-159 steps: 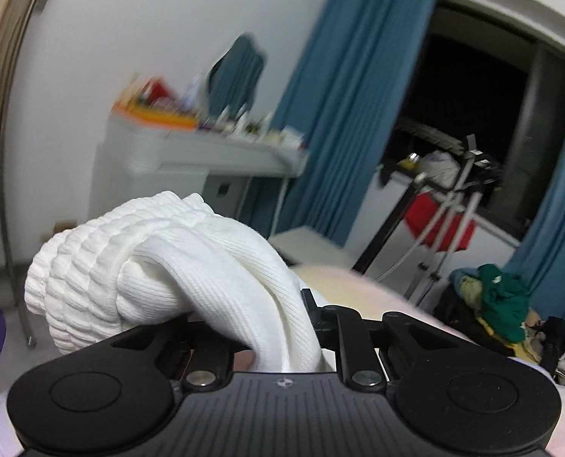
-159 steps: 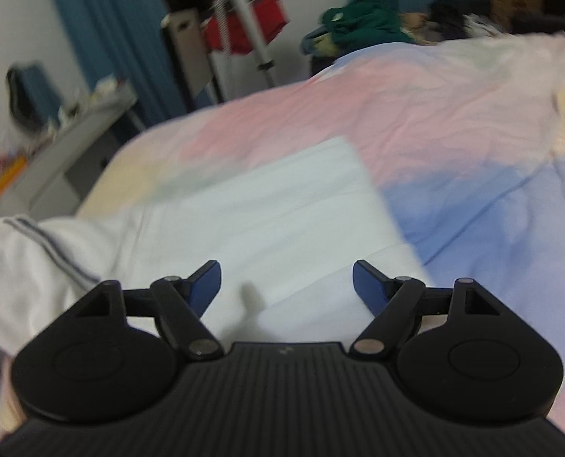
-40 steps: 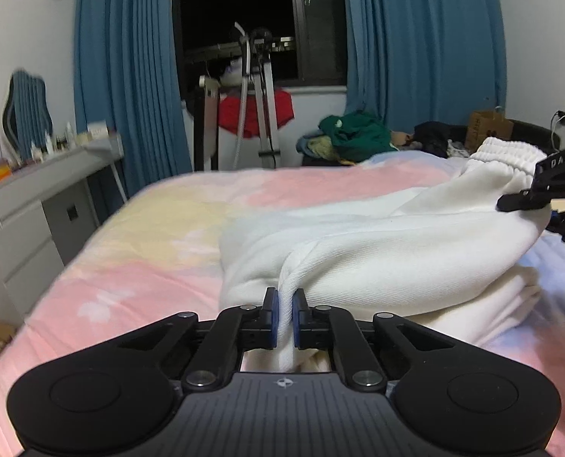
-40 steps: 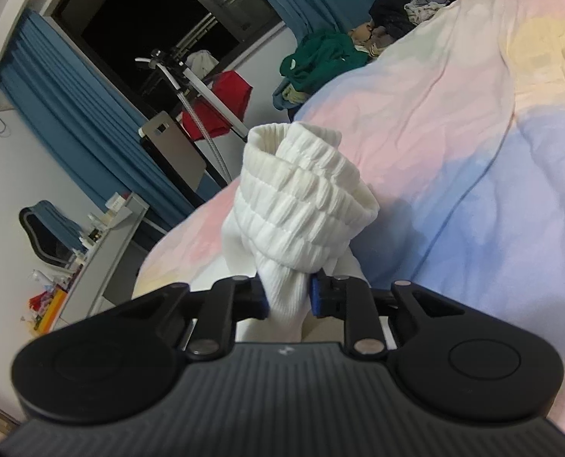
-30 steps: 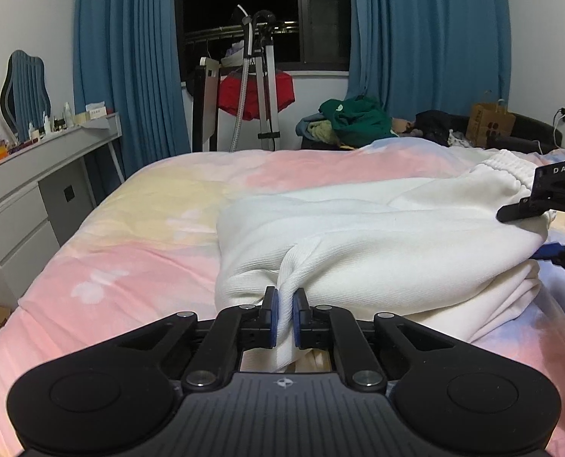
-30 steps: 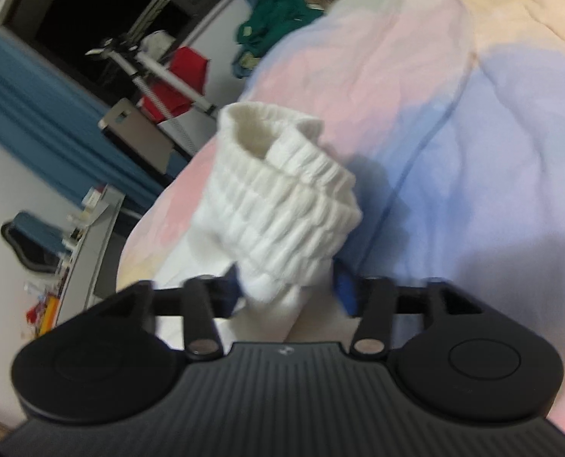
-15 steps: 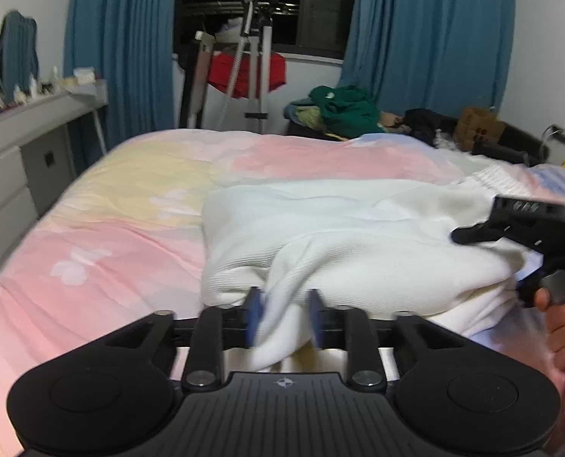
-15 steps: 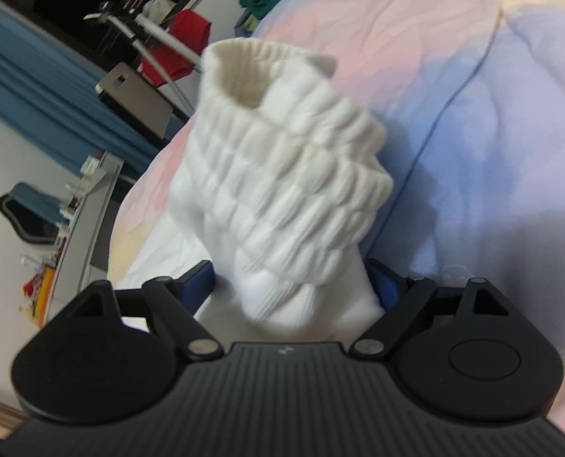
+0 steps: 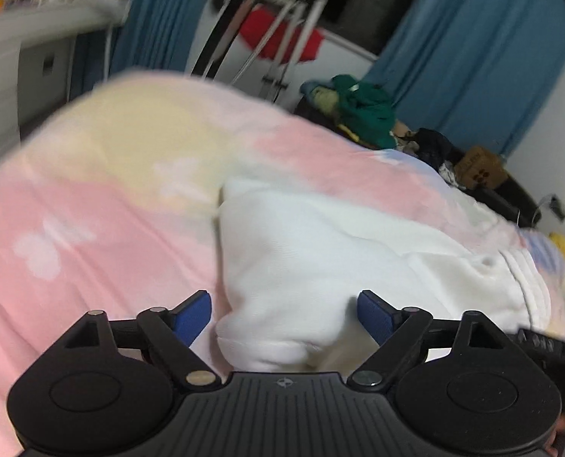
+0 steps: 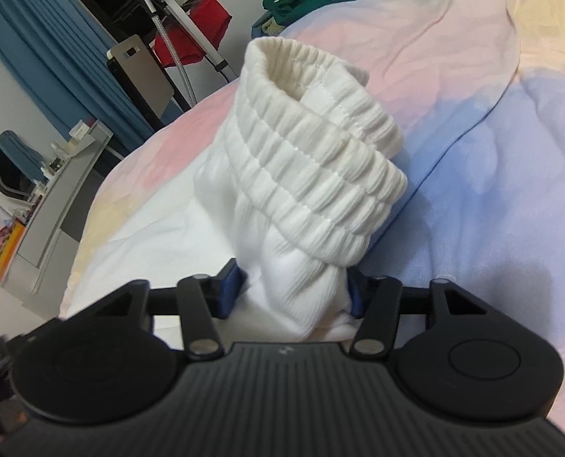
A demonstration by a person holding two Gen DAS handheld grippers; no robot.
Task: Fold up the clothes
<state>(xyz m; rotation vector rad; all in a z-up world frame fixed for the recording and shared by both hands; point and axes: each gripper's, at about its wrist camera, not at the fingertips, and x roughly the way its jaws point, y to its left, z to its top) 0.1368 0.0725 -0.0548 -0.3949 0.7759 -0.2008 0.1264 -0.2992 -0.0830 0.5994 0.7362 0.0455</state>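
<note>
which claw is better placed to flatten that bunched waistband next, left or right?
Right, probably. The right claw already straddles the white pants just below the bunched waistband, fabric between its fingers. The left claw is open at the far folded edge.

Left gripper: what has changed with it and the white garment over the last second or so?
The left gripper let go: its fingers, pinched on a fold of the white garment a second ago, are now wide apart. The right gripper also opened, its fingers still flanking the ribbed waistband. The garment stays folded on the bedspread.
</note>
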